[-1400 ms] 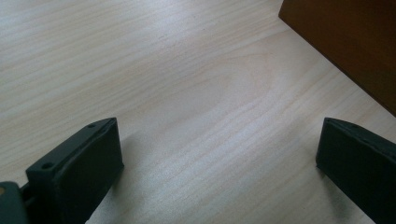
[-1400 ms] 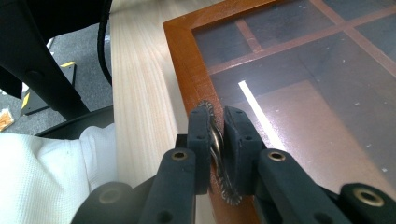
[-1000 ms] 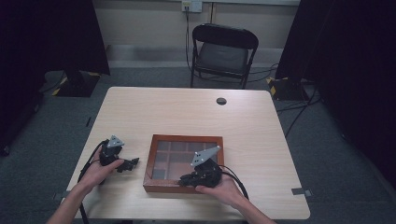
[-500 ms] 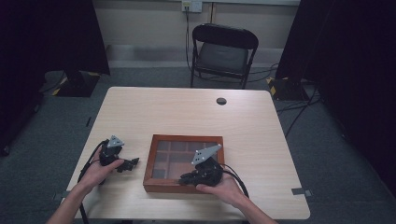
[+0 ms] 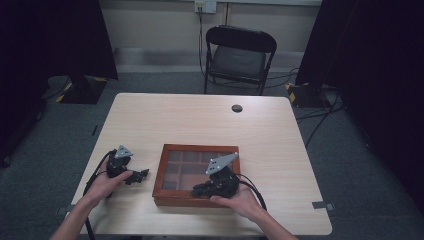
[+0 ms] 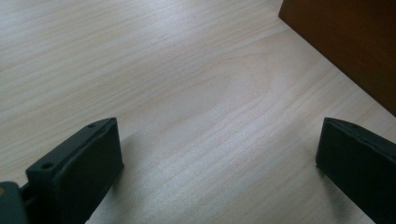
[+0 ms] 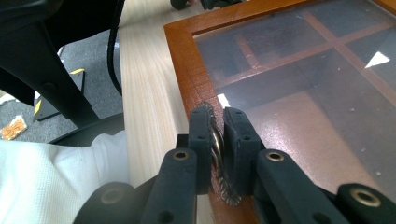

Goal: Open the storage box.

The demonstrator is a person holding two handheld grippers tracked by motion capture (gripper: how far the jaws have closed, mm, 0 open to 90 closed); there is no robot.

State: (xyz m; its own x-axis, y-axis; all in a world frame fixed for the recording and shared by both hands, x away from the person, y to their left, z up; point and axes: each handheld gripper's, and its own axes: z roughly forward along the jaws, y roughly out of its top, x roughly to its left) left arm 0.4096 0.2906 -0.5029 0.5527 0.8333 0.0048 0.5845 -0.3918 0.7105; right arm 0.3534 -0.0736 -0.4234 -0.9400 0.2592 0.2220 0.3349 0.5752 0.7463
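The high view looks forward and down on the whole worktop (image 5: pixel 280 145) from afar. The left gripper view skims bare wood closely, the wooden box (image 6: pixel 345 42) at upper right. The right gripper view hugs that box's glass lid (image 7: pixel 327 93).

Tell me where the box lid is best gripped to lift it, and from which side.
Grip the small scalloped metal tab on the near front edge of the wooden box, coming from the person's side. It stands out from the frame, thin enough to pinch; the glass lid lies flat and offers no other hold. The right gripper is already shut on it.
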